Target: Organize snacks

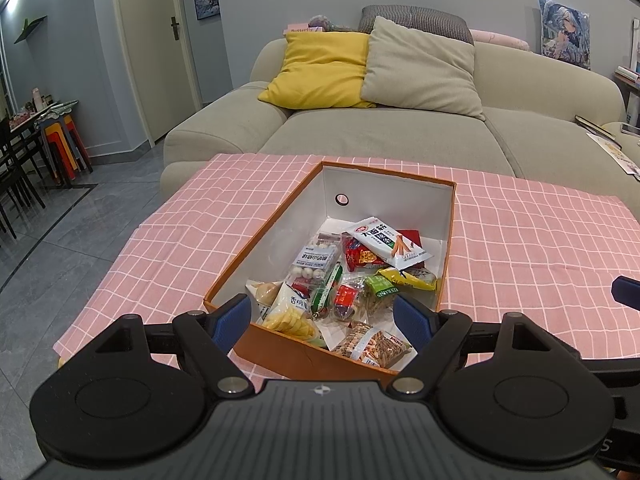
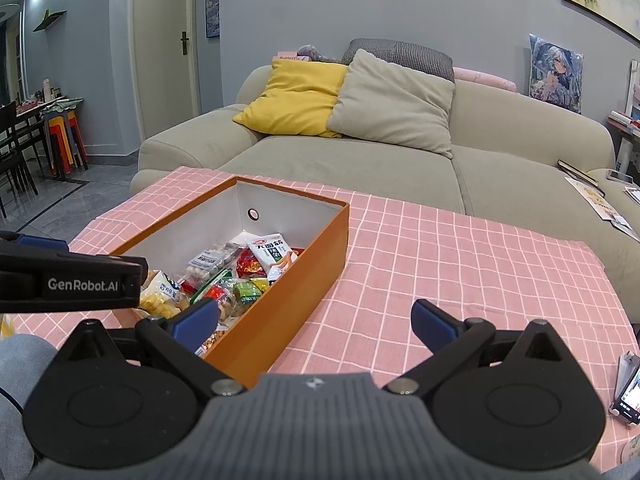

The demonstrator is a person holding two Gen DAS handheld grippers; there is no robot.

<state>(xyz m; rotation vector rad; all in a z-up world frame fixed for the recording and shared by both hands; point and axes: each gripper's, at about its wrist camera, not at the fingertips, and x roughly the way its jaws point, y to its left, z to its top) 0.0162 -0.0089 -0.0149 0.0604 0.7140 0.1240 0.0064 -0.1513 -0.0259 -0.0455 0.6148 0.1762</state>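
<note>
Orange box (image 1: 280,340) sits on the pink checked tablecloth (image 1: 540,240), snack packets (image 1: 344,276) piled inside. Left gripper (image 1: 322,316) hovers over the box's near end, jaws spread, empty. Right gripper (image 2: 314,320) is beside the box over the cloth, jaws also spread, holding nothing.

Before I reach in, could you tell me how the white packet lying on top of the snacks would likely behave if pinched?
The white packet looks like thin, glossy film, so probably floppy and a bit slippery. It rests tilted atop other snacks in the box, so it likely lifts lightly. Pictured sticks suggest brittle contents; pinch gently.
</note>
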